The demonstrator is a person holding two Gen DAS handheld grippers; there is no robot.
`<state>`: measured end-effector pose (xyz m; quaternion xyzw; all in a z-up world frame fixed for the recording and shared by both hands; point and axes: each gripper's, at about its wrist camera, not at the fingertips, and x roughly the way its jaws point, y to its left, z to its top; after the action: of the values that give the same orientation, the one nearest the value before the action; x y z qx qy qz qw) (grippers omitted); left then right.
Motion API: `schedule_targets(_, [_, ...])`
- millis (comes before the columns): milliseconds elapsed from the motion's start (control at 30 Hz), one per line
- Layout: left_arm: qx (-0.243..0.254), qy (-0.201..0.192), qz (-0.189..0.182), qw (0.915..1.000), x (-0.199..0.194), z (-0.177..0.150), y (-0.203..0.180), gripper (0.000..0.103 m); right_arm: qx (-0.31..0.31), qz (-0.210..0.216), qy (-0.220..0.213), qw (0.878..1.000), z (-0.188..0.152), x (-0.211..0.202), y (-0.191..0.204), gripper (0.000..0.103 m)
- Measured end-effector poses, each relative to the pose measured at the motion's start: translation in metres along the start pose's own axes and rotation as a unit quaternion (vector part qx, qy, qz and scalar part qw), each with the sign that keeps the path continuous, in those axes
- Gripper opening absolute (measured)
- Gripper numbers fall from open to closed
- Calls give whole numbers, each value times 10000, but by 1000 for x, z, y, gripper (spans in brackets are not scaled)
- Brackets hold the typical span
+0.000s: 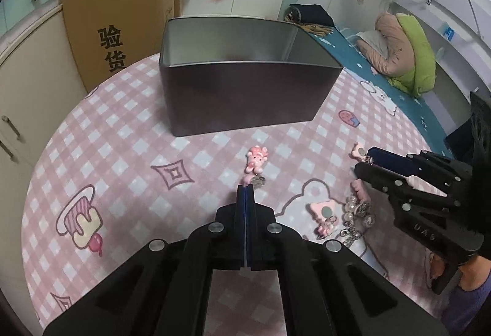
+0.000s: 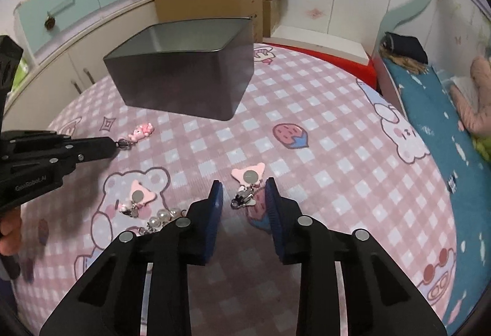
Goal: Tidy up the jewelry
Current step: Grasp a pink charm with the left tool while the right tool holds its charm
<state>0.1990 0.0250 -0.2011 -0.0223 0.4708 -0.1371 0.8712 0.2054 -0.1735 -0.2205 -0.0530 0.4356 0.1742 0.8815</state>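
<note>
A dark open metal tin (image 1: 245, 97) stands on the pink checked table; it also shows in the right wrist view (image 2: 184, 81). My left gripper (image 1: 245, 187) is shut, its tips at the metal clasp of a pink bear charm (image 1: 256, 159), seen too in the right wrist view (image 2: 141, 131). My right gripper (image 2: 244, 192) is open around a pink cat-ear charm (image 2: 249, 175) with its clip (image 2: 244, 198). A second pink cat-ear charm (image 2: 139, 195) and a pearl bracelet (image 2: 164, 219) lie to its left.
A cardboard box (image 1: 122, 26) stands behind the table at the left. A bed with a blue sheet (image 1: 383, 84) and bundled bedding lies to the right. Cupboards line the left wall.
</note>
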Motion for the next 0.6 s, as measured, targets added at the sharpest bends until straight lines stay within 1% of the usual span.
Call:
schedule_targets(33, [-74, 17, -62, 10000, 0, 0, 2, 0, -18, 20, -1, 10000, 0, 0, 1, 18])
schedule_targets(100, [-220, -74, -222, 9995, -3, 2, 5, 2, -43, 11, -2, 10000, -1, -1, 2, 16])
schedule_targets(167, [-238, -146, -182, 9994, -7, 3, 5, 24, 47, 91, 0, 9999, -2, -2, -1, 16])
schedule_targets(200, [-239, -220, -125, 9994, -9, 4, 5, 48, 100, 137, -4, 9999, -2, -3, -3, 16])
schedule_targets(233, [-219, -357, -68, 9991, -13, 4, 4, 54, 157, 193, -4, 9997, -3, -3, -6, 16])
schedule_targets(267, [-171, -380, -59, 9991, -13, 6, 1, 54, 220, 244, -5, 9995, -4, -4, -8, 16])
schedule_targets(367, [-47, -237, -20, 9997, -3, 11, -5, 54, 344, 338, -62, 9988, -4, -8, -12, 16])
schedule_targets(433, [164, -47, 154, 9997, 9, 13, -13, 50, 402, 391, -114, 9984, -3, -13, -14, 16])
schedule_targets(467, [305, -91, 273, 9991, 11, 12, -18, 46, 421, 402, -160, 9982, -2, -16, -15, 16])
schedule_targets(500, [384, -57, 272, 9989, 13, 13, -21, 35, 437, 412, -190, 9980, -1, -19, -16, 16])
schedule_targets(600, [486, -69, 522, 9974, 16, 14, -23, 13, 492, 453, -284, 9974, 2, -27, -19, 16])
